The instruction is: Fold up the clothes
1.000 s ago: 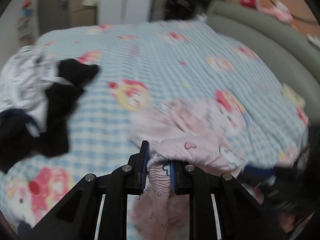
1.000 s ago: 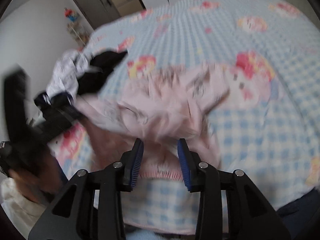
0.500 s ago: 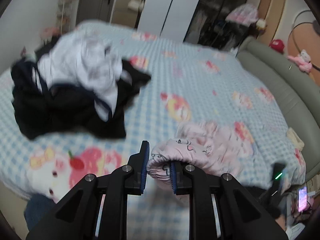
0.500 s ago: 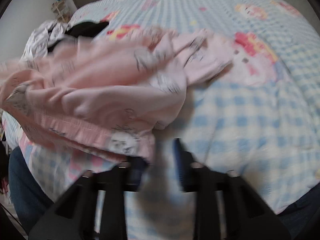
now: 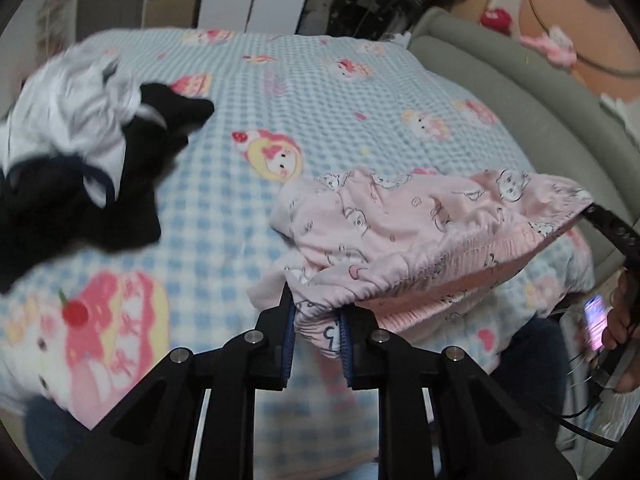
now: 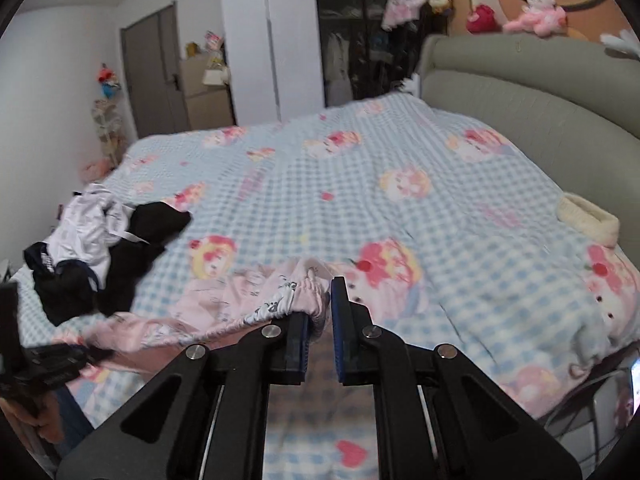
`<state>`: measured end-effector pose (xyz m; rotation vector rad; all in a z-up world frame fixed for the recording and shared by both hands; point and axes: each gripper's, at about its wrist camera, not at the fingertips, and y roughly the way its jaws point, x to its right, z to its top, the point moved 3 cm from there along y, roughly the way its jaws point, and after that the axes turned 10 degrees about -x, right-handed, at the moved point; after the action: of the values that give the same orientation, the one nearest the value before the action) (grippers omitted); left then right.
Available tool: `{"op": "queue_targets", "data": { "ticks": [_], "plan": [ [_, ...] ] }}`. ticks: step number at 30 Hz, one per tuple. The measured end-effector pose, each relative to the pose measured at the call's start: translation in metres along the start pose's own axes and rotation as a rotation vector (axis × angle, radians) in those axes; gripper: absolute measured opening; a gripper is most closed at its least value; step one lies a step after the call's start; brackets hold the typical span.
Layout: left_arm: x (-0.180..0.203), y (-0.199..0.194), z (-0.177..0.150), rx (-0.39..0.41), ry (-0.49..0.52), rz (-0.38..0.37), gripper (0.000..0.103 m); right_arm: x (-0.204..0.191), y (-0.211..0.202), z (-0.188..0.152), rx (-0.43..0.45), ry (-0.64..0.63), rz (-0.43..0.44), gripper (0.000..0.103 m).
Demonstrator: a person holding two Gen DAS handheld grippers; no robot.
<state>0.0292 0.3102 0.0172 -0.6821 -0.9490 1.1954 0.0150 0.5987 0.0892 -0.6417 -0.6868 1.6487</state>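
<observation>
- Left tongs point(image 5: 318, 330) clamped on one end of the elastic waistband of the pink printed garment point(image 5: 424, 236); cloth bunched between the blue pads.
- Right tongs point(image 6: 320, 328) gripping the other end of the same waistband point(image 6: 280, 304); pads close together with pink cloth caught against the left pad.
- Garment hangs stretched between the two tongs just above the near edge of the bed point(image 6: 360, 184), its far part draped onto the cover.
- Judgement: step in hand is spreading the garment flat before the first fold. To do it well, keep the waistband taut and level, lower evenly so the body lands without wrinkles, and release only once it lies flat.
- Risk, as judged: the right grip looks shallow, so the hem could slip.
- Surface: soft blue-checked cartoon bedcover, likely to drag on cloth.
- A pile of black and white clothes point(image 5: 80, 160) lies well apart to the left.
- Room: grey padded headboard point(image 6: 520, 92), white wardrobe point(image 6: 272, 40), plush toys point(image 6: 540, 12).
</observation>
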Motion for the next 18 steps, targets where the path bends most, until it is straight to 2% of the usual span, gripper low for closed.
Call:
{"op": "queue_targets", "data": {
  "ticks": [3,5,7,10,12,14,15,18],
  "plan": [
    [-0.009,0.025,0.009,-0.073,-0.012,0.015,0.019,0.018,0.047,-0.014,-0.171,0.052,0.001,0.008],
    [-0.009,0.027,0.006,-0.086,-0.018,0.004,0.019,0.024,0.063,-0.026,-0.229,0.102,0.052,0.008],
    [-0.006,0.022,0.002,-0.08,-0.013,-0.031,0.019,0.026,0.062,-0.032,-0.231,0.123,0.077,0.008],
    [0.003,0.004,-0.006,-0.059,0.004,-0.17,0.021,0.028,0.045,-0.029,-0.17,0.088,0.043,0.008],
    [0.005,-0.004,-0.008,-0.03,-0.003,-0.209,0.024,0.033,0.033,-0.024,-0.139,0.093,0.059,0.008],
    [-0.003,0.001,-0.009,-0.036,-0.034,-0.212,0.033,0.031,0.034,-0.022,-0.151,0.09,0.079,0.008],
    [-0.009,0.007,-0.011,-0.06,-0.065,-0.213,0.034,0.03,0.037,-0.024,-0.16,0.082,0.082,0.008],
    [-0.018,0.015,-0.017,-0.094,-0.115,-0.299,0.041,0.017,0.059,-0.043,-0.249,0.059,0.102,0.009]
  ]
}}
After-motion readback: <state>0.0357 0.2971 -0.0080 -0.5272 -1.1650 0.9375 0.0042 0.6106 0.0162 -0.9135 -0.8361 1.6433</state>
